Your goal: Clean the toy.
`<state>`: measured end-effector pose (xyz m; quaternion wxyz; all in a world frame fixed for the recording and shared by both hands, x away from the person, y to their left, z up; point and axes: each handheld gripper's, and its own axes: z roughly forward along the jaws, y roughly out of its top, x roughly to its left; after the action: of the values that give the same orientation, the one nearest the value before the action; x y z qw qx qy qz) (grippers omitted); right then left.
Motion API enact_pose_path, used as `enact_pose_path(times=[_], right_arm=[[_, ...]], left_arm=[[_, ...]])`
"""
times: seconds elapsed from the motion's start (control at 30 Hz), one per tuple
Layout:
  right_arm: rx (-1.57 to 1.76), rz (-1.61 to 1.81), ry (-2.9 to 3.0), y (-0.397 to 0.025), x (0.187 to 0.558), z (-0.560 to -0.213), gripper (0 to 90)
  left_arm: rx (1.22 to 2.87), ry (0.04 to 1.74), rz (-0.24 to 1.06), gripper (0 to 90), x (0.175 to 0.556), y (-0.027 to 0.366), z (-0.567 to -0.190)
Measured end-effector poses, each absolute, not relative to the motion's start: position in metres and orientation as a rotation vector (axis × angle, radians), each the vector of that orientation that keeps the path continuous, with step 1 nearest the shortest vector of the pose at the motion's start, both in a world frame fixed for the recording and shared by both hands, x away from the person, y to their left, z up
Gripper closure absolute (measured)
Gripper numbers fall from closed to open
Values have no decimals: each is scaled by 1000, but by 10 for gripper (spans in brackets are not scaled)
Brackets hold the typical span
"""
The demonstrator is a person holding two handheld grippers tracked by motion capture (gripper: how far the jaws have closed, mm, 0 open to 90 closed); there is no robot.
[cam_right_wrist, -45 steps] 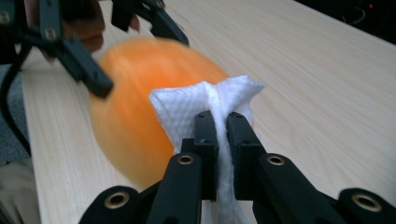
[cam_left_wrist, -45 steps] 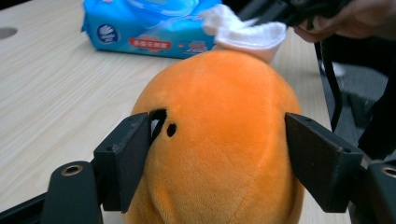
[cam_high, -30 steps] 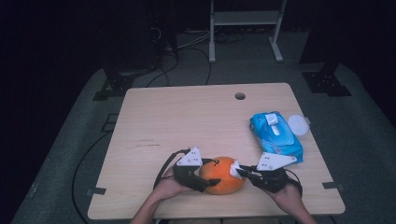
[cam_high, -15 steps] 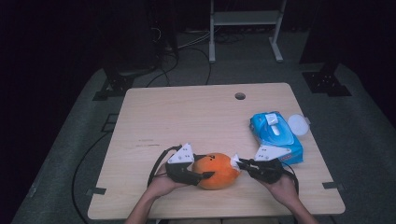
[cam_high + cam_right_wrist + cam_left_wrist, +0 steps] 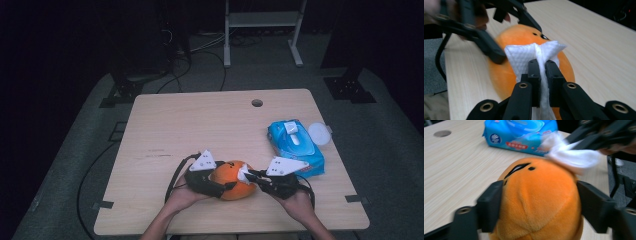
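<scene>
Wipe on the plush, both of your grippers busy

Your left gripper (image 5: pixel 226 184) has its jaws clamped on either side of the orange plush toy (image 5: pixel 232 179), which sits near the front edge of the table (image 5: pixel 200 120). Your right gripper (image 5: pixel 248 174) is pinched tight on a white wet wipe (image 5: pixel 534 56), pressing it against the toy's top. The blue wipes pack (image 5: pixel 295 145) lies just right of it.

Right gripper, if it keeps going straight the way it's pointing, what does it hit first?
Most likely the orange plush toy: the right gripper, shut on a white wipe, points straight at it, with the wipe seemingly already against its surface.
</scene>
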<state>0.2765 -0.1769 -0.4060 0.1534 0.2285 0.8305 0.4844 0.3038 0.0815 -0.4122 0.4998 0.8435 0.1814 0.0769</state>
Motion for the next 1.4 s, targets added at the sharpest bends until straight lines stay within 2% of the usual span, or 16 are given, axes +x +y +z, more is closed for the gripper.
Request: enact_pose_path(times=[0.07, 0.17, 0.4, 0.43, 0.53, 0.6, 0.9, 0.97, 1.1, 1.2, 1.27, 1.4], right_arm=[[674, 1390, 2382, -179, 278, -409, 828], [719, 1384, 2362, -187, 283, -414, 828], [779, 1381, 2333, -200, 291, -419, 828], [787, 1380, 2329, -201, 291, -419, 828], [815, 1391, 2310, -204, 294, -418, 828], [817, 1411, 2294, -205, 293, -415, 829], [666, 1483, 2247, -177, 279, -385, 829], [664, 1451, 2249, -175, 280, -385, 828], [723, 1438, 2272, -181, 289, -400, 828], [737, 1445, 2255, -189, 291, -404, 828], [751, 1440, 2246, -194, 291, -406, 828], [763, 1444, 2246, -200, 291, -408, 828]], left_arm=[[2038, 418, 188, 114, 304, 82, -413], [2056, 393, 192, 59, 308, 87, -417], [2035, 427, 150, 44, 319, 80, -431], [2021, 434, 155, 66, 318, 79, -431], [1989, 445, 202, 261, 313, 78, -427], [2007, 486, 193, 323, 312, 78, -421], [2026, 583, 247, 338, 301, 70, -405], [2027, 621, 259, 320, 298, 68, -406], [2023, 625, 248, 228, 293, 61, -410], [2004, 563, 206, 203, 295, 64, -411], [1987, 513, 238, 196, 297, 68, -413], [1986, 468, 244, 93, 307, 71, -419]])
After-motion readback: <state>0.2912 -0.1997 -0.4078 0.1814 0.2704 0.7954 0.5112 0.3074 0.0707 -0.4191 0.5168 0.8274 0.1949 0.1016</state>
